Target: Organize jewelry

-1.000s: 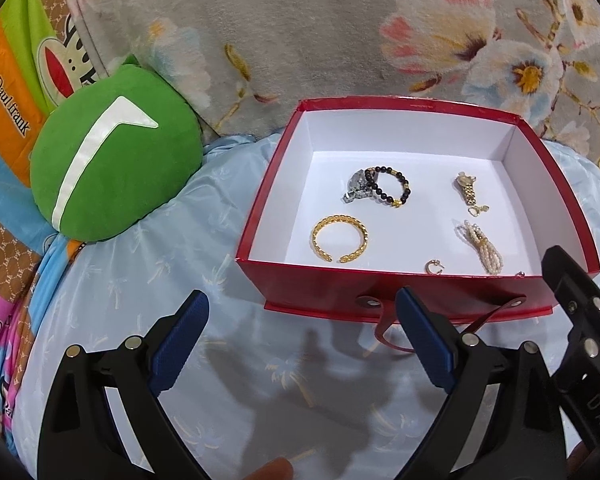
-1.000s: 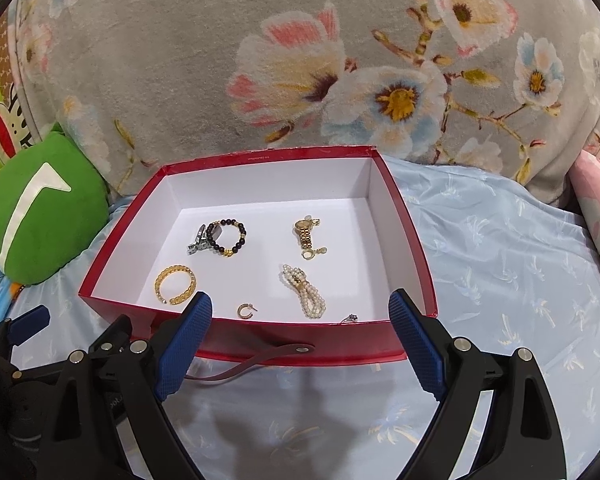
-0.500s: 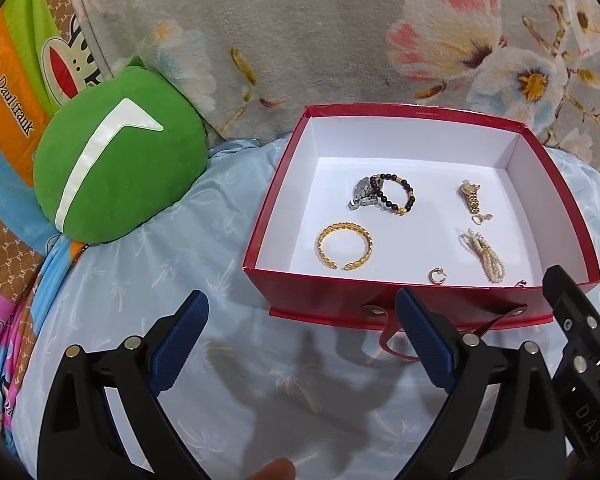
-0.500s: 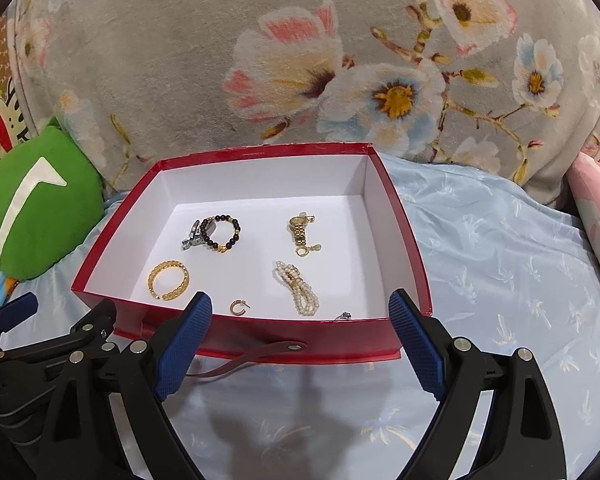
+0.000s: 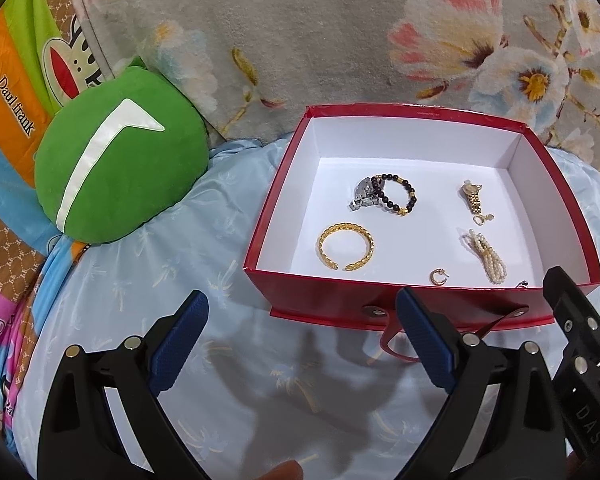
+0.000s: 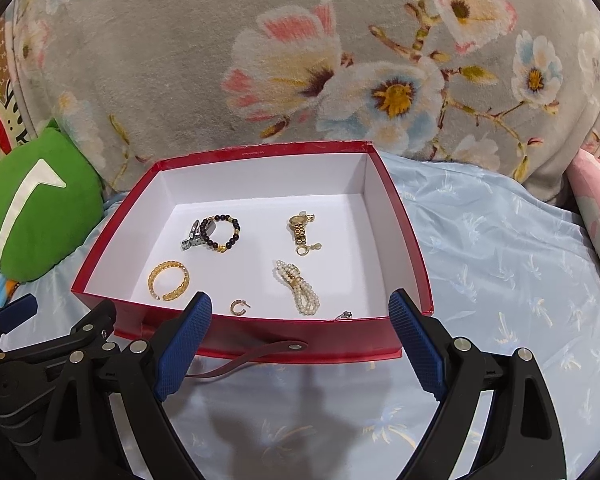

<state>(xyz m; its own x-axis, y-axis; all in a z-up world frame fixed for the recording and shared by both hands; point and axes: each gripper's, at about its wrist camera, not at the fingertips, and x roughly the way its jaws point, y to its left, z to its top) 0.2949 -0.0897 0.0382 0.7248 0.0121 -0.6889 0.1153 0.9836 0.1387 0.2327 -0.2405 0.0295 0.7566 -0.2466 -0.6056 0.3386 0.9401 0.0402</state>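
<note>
A red box (image 5: 428, 113) (image 6: 260, 151) with a white inside stands on the light blue sheet. In it lie a gold bangle (image 5: 346, 247) (image 6: 169, 280), a black bead bracelet (image 5: 394, 199) (image 6: 221, 233) against a silver piece (image 5: 363, 196), a gold watch (image 5: 473, 199) (image 6: 300, 230), a pearl strand (image 5: 485, 256) (image 6: 300, 288), a small gold hoop (image 5: 437, 277) (image 6: 238, 306) and a small ring (image 6: 344, 314). My left gripper (image 5: 302, 340) is open and empty before the box's front wall. My right gripper (image 6: 300, 340) is open and empty, at the front wall too.
A green round cushion (image 5: 116, 160) (image 6: 36, 208) lies left of the box. A grey floral blanket (image 6: 340, 60) rises behind it. A pink pillow (image 6: 596, 204) sits at the right. A red strap (image 6: 256, 354) hangs from the box's front.
Both grippers have drawn back slightly and risen, so the box sits lower and fuller in view. The jewelry has not moved. Both grippers stay open.
</note>
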